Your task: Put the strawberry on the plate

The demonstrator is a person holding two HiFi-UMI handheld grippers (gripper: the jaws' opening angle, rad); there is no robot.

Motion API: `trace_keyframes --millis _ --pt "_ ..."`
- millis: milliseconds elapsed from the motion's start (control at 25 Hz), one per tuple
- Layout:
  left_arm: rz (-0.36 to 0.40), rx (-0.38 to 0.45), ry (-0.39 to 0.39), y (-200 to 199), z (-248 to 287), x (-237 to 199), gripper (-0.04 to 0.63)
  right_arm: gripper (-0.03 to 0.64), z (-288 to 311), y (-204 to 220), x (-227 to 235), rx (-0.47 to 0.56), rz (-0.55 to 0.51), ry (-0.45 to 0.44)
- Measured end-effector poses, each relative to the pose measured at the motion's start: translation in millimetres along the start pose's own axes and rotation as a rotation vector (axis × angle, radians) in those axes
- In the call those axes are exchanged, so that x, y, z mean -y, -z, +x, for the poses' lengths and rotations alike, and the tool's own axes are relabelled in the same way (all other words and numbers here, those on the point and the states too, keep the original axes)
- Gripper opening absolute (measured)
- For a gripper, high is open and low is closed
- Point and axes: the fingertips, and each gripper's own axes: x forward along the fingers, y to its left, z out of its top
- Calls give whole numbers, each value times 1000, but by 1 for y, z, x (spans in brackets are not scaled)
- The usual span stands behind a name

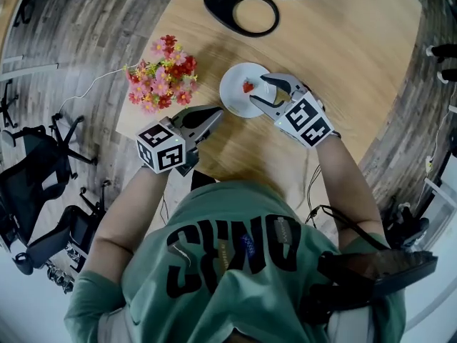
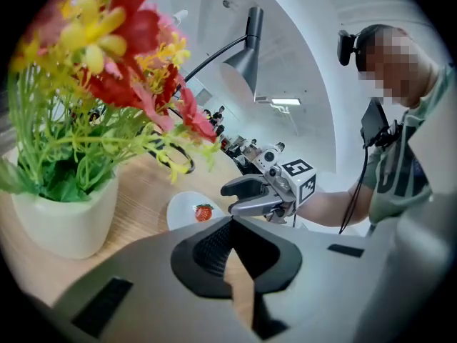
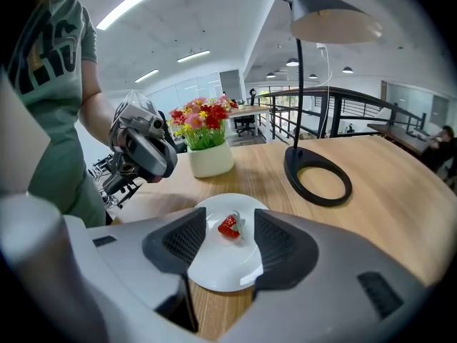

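The strawberry (image 1: 248, 86) lies on the plate (image 1: 232, 102), near its middle, so the task looks done. The right gripper (image 1: 258, 89) hangs over the plate with its fingers (image 3: 282, 245) wide, one on each side of the berry and clear of it. This is likely a release that leaves room to back off without nudging it. The left gripper (image 1: 216, 113) sits just left of the plate, fingers (image 2: 214, 245) together and empty, out of the way.

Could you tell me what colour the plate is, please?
The plate is plain white, clearest in the right gripper view.
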Motion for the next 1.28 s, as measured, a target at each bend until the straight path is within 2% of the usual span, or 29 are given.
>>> trace_keyframes --millis 320,560,720,1000,1160,1280 --pt "31 13 16 -4 -24 32 -8 196 -24 -13 -11 38 30 39" --pt "46 61 3 -7 -54 64 -8 192 -47 -19 -33 38 42 56" --pt "82 108 -7 -21 -82 79 -8 107 -58 -32 -45 41 20 84" --pt "122 197 -34 -39 -131 107 -8 15 -85 -56 -62 53 -24 125" --pt "143 264 -39 -52 -164 118 -8 8 -96 -75 -70 67 -54 148" --pt "154 306 -48 -55 -190 128 -8 8 -103 -87 -82 94 -21 144"
